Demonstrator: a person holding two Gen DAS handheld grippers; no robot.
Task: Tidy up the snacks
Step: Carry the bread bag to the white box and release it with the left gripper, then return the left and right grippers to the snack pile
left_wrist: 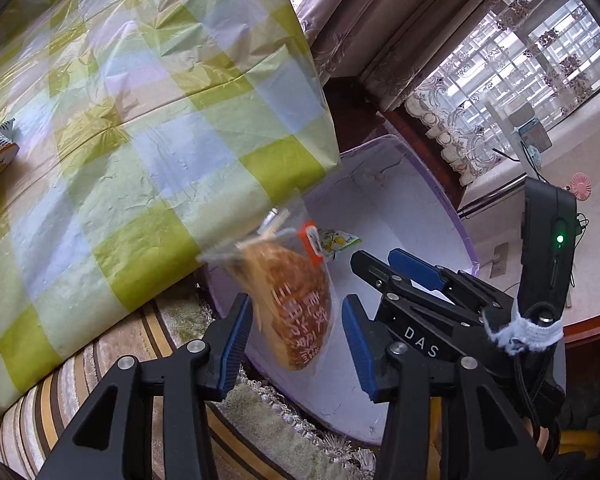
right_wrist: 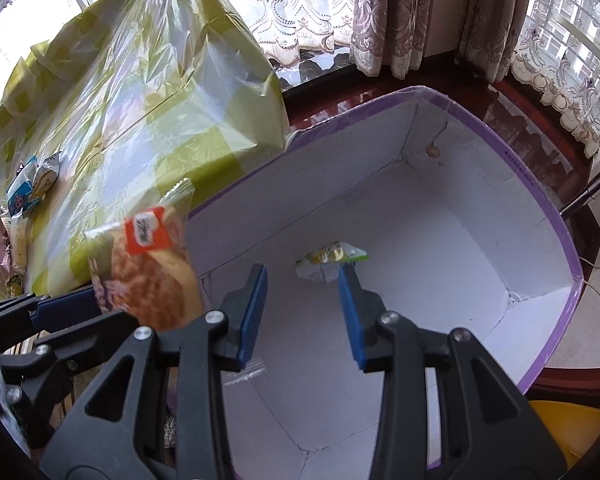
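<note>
Bread packet (left_wrist: 290,304): a clear wrapper with an orange label and a brown bun inside, blurred, in the air between the left gripper's blue pads without clearly touching either; it hangs over the near rim of the box, just beside the table's corner. In the right wrist view the packet (right_wrist: 148,270) shows beside the box's outer wall.
Left gripper (left_wrist: 296,338): jaws spread wide, the packet in the gap between them, nothing clamped.
Right gripper (right_wrist: 304,316): jaws wide apart and holding nothing, poised over the inside of the box; it also appears in the left wrist view (left_wrist: 384,266), off to the right of the packet.
Box (right_wrist: 560,216): a large carton with a purple rim and white inner walls, standing on the floor against the table's corner.
Green sachet (right_wrist: 332,262): a small yellow-green pack lying on the box floor, the only item in it that shows.
Table (left_wrist: 148,120): covered with a crinkled green, white and pale-blue checked plastic cloth.
Other snacks (right_wrist: 32,190): several small packets bunched at the far left side of the tabletop, well apart from the box.
Curtains (right_wrist: 412,12): patterned drapes and lace along the window behind the box.
</note>
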